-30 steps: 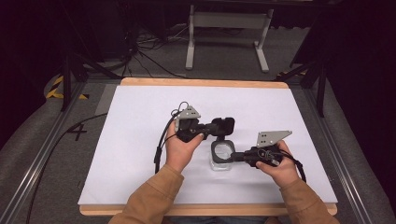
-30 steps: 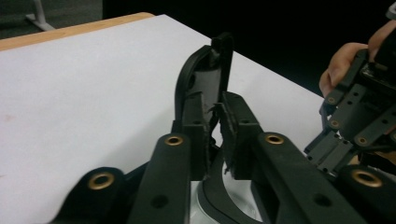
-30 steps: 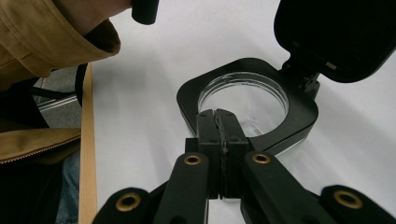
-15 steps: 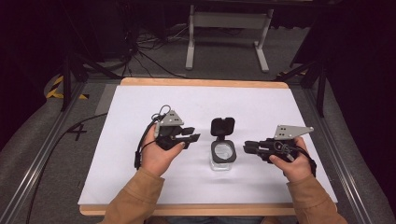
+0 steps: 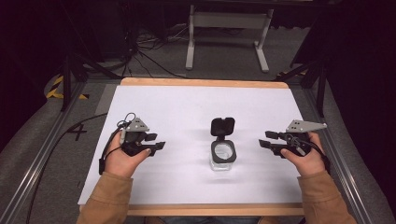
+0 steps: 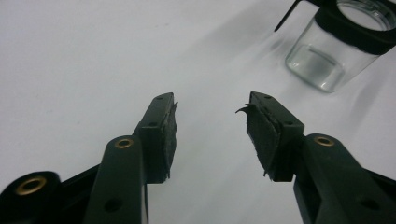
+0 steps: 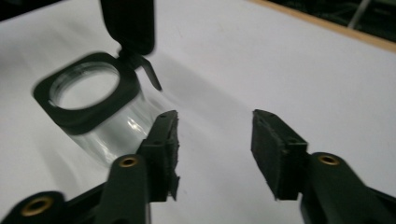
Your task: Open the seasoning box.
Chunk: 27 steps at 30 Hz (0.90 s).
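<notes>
The left gripper (image 5: 158, 141) sat in the person's left hand (image 5: 122, 156) at about eight o'clock on the white table sheet (image 5: 187, 107), its jaws pointing toward three o'clock. They stood spread, having just been opening, with nothing between them; in the left gripper view the worn black pads (image 6: 167, 135) framed only bare white surface. The right gripper (image 5: 264, 140) sat in the right hand (image 5: 306, 156) at about four o'clock, its jaws aimed toward nine o'clock. They too stood apart, having just been opening, and held nothing; the right gripper view showed white sheet between its pads (image 7: 266, 144).

Between the two grippers, just below the sheet's middle and well clear of both, stood the small clear jar (image 5: 223, 156), upright, with a black square collar around its round mouth. Its black flip lid (image 5: 222, 126) was swung open and stood up at the jar's twelve o'clock side, hinged to the collar. From the left gripper view the jar (image 6: 336, 46) lay at about one o'clock of the jaws; from the right gripper view the jar (image 7: 93, 107) lay at about ten o'clock, close beside the near pad but not touching it.

A wooden edge (image 5: 205, 82) bordered the sheet at twelve o'clock.
</notes>
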Tool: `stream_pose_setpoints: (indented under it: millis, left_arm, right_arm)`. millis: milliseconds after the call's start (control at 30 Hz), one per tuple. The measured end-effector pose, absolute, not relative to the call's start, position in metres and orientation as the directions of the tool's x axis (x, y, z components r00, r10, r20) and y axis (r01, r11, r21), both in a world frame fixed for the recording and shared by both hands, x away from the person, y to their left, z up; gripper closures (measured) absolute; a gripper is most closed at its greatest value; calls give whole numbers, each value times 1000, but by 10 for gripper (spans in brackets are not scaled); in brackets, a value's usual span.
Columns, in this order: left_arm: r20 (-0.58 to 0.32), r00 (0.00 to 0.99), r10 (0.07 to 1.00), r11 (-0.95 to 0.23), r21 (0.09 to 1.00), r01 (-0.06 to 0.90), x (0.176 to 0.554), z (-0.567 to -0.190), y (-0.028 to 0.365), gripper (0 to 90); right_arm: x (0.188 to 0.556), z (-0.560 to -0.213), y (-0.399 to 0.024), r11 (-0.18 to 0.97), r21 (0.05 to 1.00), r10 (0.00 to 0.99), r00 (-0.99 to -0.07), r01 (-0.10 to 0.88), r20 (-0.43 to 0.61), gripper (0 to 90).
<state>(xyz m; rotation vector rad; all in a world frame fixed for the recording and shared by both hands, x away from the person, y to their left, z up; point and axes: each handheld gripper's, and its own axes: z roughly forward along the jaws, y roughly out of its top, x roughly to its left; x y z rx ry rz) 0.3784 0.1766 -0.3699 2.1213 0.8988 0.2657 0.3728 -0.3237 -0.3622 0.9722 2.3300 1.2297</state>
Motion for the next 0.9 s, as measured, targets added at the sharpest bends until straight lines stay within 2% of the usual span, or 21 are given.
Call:
stream_pose_setpoints:
  millis: [167, 233, 433, 733, 900]
  left_arm:
    - [-123, 703, 701, -434, 709, 557, 387, -385, 187, 446]
    - [-97, 693, 714, -443, 704, 555, 392, -393, 191, 430]
    - [-120, 679, 724, -418, 707, 571, 403, -416, 201, 380]
    - [-71, 668, 741, -427, 718, 550, 411, -439, 205, 372]
    - [-79, 669, 739, -428, 711, 557, 410, -443, 198, 372]
  right_arm:
    - [381, -377, -342, 410, 780, 760, -650, 473, -6, 433]
    - [384, -382, -350, 390, 779, 777, -630, 491, 8, 417]
    - [394, -400, -370, 339, 767, 825, -564, 545, 37, 394]
    - [402, -424, -386, 293, 774, 860, -509, 561, 43, 393]
    - [403, -432, -388, 301, 782, 874, -487, 545, 3, 393]
